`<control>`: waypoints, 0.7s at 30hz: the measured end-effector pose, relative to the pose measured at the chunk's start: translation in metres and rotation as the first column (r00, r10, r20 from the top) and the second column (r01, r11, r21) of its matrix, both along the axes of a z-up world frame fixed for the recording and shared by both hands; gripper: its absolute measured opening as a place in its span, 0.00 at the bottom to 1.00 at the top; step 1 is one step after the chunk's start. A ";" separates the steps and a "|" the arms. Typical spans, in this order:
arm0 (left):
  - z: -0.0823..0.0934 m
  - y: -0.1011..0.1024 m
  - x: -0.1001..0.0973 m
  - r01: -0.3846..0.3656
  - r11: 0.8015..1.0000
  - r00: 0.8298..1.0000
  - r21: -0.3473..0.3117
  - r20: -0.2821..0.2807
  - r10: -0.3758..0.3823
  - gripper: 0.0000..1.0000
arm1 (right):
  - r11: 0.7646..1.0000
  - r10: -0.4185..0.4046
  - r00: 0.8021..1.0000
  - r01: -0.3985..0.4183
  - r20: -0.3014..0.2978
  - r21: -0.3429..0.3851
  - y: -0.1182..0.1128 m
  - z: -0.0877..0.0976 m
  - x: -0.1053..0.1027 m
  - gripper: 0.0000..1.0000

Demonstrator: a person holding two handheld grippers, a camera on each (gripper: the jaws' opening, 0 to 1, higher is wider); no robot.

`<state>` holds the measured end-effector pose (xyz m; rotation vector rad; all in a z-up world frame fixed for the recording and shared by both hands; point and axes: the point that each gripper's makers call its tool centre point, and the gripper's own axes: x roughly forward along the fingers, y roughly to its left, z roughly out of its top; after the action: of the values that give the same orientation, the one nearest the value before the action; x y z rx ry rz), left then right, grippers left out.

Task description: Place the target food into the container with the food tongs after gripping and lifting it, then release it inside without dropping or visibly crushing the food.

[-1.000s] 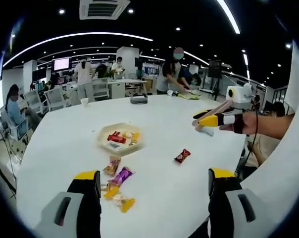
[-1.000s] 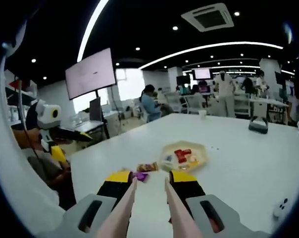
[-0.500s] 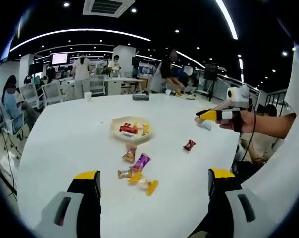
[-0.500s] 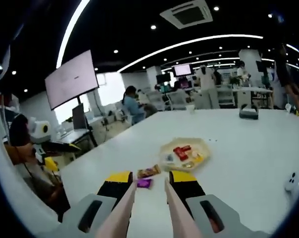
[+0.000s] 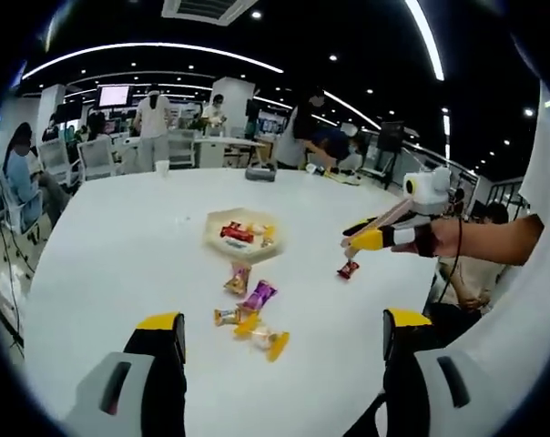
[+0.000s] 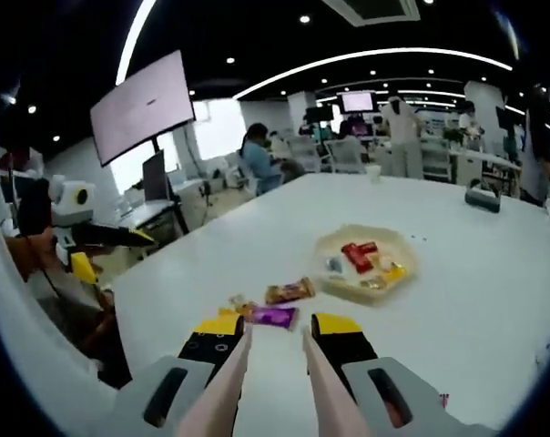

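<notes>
1. Compared with one second ago, the right claw point(image 5: 355, 242) has come down toward the surface point(image 5: 111, 246) in the left gripper view and now sits just above the red candy point(image 5: 348, 269); in the right gripper view the purple wrapper point(image 6: 273, 316) has drawn close to the tong tips.
2. Right claw state: its jaws are closed on the food tongs point(image 6: 268, 387), whose two arms stand parted with nothing between them.
3. Left claw point(image 5: 284, 341) state: jaws wide apart, empty, held off the surface.
4. Target location, judged: the red candy lies alone on the surface at 4 o'clock from the container point(image 5: 242, 233), well apart from the wrapper cluster point(image 5: 248, 319).
5. Key relation: in the left gripper view the candy lies at 6 o'clock from the tong tips, just beside them. Its long axis cannot be told.
6. Right claw is nearer; the left is well apart.
7. Container holds several wrapped pieces already.
</notes>
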<state>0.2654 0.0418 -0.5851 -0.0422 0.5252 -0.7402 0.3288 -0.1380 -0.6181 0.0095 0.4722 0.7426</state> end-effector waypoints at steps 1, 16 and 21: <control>0.003 0.001 0.000 -0.011 1.000 1.000 0.006 0.005 0.011 0.90 | 0.998 0.049 0.999 -0.049 0.015 -0.028 0.006 -0.002 0.001 0.29; -0.013 0.035 -0.036 -0.279 0.958 0.957 0.062 -0.065 0.283 0.90 | 0.756 0.640 0.767 -0.620 0.042 -0.210 0.077 -0.062 0.040 0.28; -0.021 0.036 -0.040 -0.317 0.947 0.944 0.055 -0.082 0.321 0.90 | 0.673 0.720 0.693 -0.688 0.030 -0.272 0.092 -0.070 0.047 0.28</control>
<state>0.2254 0.0775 -0.6059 -0.1197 0.6023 -0.4105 0.3756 -0.0461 -0.6883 -0.4836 0.4289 1.4456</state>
